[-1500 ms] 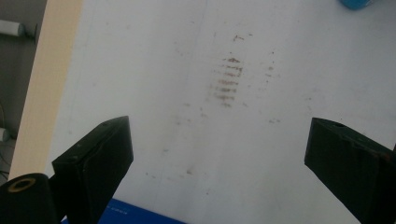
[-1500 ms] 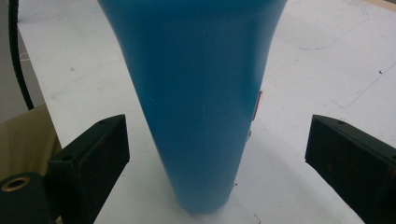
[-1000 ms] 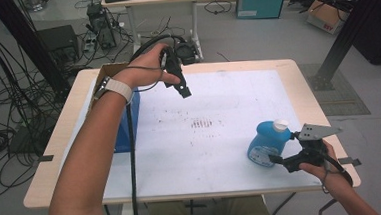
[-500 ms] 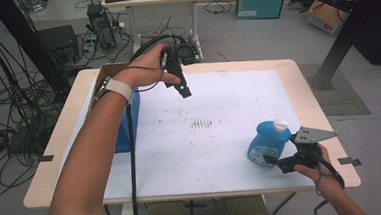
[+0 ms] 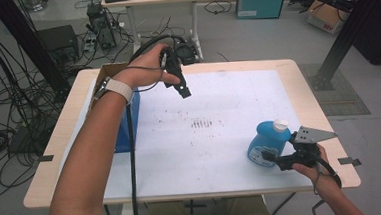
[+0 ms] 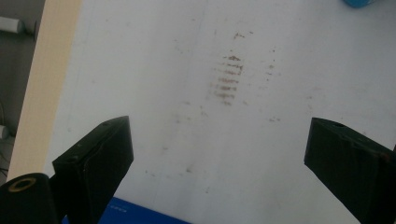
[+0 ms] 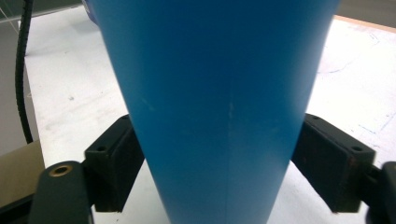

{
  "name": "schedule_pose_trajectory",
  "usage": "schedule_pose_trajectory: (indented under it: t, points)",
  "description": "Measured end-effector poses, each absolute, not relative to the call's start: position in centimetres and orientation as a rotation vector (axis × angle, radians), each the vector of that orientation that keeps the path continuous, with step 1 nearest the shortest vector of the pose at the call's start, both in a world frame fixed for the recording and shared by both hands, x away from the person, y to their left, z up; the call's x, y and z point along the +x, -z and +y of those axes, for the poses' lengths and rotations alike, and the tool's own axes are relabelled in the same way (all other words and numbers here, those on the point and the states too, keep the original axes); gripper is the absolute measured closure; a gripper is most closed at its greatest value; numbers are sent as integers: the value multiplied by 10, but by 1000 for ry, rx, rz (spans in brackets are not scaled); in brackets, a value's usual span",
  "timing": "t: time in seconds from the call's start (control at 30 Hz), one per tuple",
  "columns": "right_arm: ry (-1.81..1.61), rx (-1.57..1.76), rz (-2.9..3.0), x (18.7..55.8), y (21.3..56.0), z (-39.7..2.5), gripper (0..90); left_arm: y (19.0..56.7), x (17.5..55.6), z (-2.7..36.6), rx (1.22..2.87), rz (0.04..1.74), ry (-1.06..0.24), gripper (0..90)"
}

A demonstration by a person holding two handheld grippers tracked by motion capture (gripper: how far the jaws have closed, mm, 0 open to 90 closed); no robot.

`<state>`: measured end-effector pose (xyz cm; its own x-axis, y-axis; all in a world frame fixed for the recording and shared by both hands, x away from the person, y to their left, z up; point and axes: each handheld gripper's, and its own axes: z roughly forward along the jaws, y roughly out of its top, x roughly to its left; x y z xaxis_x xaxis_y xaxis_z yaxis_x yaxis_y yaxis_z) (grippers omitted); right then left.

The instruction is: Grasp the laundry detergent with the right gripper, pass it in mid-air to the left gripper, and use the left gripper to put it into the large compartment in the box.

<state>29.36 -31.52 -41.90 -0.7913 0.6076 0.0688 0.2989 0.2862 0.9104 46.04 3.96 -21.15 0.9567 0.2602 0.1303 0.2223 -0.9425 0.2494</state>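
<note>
We look down on a white table mat on a pale wooden table, with a person's 2 forearms coming in from the near edge. The blue bottle with a white cap stands near the mat's right near corner, its long axis tilted a little from upright, cap uppermost. The right gripper is at the bottle's base, on the side facing the mat's near right corner — its 2 black jaws reach in toward the mat's middle. In the right gripper view the blue bottle wall sits squarely between the jaws, 1 pad against each flank, so we judge the jaws closed around the bottle's lower body. The coming move, as we read it, depends on this: the bottle is already inside the right jaws, and the right hand is far the nearer.

The right hand is held low, just past the mat's near edge, wrist level.

The left gripper hangs in the air above the mat's far left part, well apart from the bottle, pointing down — its jaws are spread wide and hold nothing. Under the left forearm a blue box stands at the mat's left edge.
</note>
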Motion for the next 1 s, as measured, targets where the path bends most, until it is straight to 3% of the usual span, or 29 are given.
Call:
schedule_pose_trajectory:
  t: [0.73, 1.0]
  points:
    - [-1541, 784, 2267, 295, 420, -312, 397, 214, 461, 40, 2873, 370, -223, 85]
    - [-1554, 787, 2248, 293, 421, -312, 407, 215, 462, 39, 2876, 367, -225, 84]
